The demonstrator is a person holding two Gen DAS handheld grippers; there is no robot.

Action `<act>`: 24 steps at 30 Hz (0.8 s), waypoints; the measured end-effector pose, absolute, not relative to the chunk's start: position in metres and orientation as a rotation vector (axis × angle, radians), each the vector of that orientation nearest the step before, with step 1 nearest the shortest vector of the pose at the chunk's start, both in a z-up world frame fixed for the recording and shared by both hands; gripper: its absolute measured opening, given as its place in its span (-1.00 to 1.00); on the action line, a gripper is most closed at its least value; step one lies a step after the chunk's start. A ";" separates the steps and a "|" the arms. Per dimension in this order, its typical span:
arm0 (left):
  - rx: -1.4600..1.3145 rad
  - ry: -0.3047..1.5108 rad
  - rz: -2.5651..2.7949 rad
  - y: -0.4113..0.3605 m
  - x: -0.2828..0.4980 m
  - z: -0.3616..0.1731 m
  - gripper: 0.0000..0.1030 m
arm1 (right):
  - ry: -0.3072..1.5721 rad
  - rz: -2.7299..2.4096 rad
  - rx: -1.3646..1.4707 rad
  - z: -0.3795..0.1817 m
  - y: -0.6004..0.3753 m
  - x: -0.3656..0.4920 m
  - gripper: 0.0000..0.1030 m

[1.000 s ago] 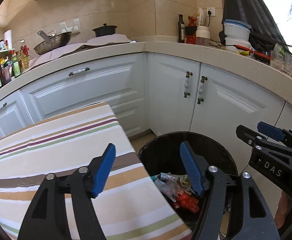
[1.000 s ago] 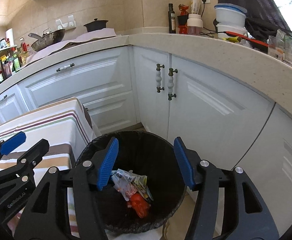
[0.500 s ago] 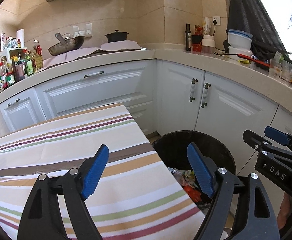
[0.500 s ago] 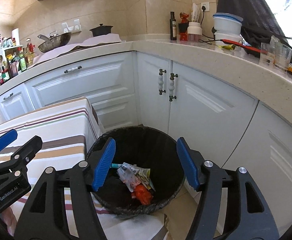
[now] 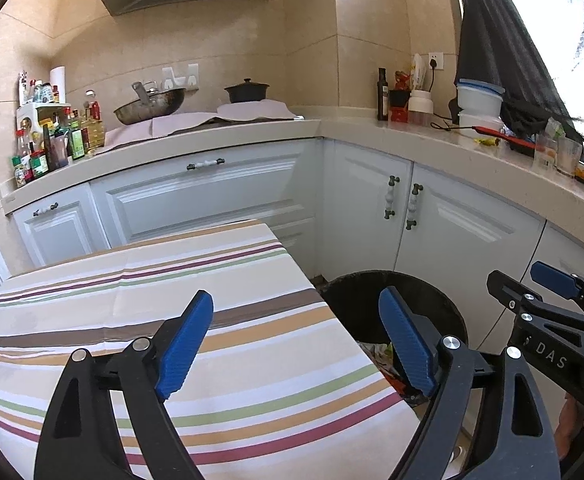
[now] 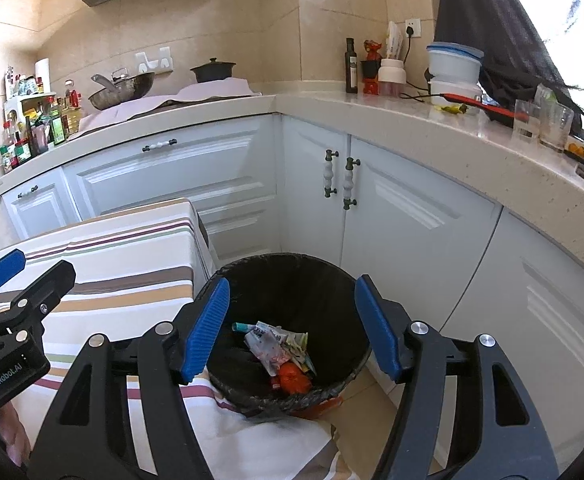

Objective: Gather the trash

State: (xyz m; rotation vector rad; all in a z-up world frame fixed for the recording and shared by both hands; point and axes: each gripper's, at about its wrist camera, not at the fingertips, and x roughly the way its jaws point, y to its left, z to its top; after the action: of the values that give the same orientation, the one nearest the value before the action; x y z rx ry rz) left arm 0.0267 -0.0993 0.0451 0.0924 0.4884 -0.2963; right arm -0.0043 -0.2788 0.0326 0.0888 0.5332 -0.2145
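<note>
Left gripper (image 5: 296, 344), over the striped table (image 5: 92, 300): jaws apart and opening, nothing between them. Right gripper (image 6: 292, 324), above the bin (image 6: 292, 264): jaws apart, empty. Trash (image 6: 280, 350) lies in the bin bottom, at 6 o'clock from the cabinet handles (image 6: 340, 178). We judge it light, crinkly wrappers, soft and slippery; pinch a crumpled fold, not a flat face.

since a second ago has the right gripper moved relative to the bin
Yes. The right gripper has pulled back and up from the bin, which now sits lower and smaller beneath the cabinet handles.
</note>
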 end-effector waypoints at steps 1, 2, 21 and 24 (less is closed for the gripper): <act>0.091 0.485 -0.295 -0.098 0.026 0.046 0.61 | 0.529 -0.216 0.088 0.034 -0.278 -0.006 0.24; 0.091 0.483 -0.293 -0.097 0.024 0.047 0.61 | 0.526 -0.217 0.087 0.034 -0.278 -0.006 0.25; 0.078 0.473 -0.287 -0.090 0.018 0.052 0.62 | 0.509 -0.223 0.082 0.040 -0.273 -0.016 0.34; 0.077 0.475 -0.285 -0.089 0.018 0.051 0.62 | 0.510 -0.223 0.082 0.040 -0.274 -0.016 0.35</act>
State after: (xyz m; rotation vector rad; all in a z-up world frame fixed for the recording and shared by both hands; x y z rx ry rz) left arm 0.0175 -0.0889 0.0512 0.0766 0.4750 -0.2847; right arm -0.0162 -0.2742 0.0397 0.0816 0.5100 -0.2227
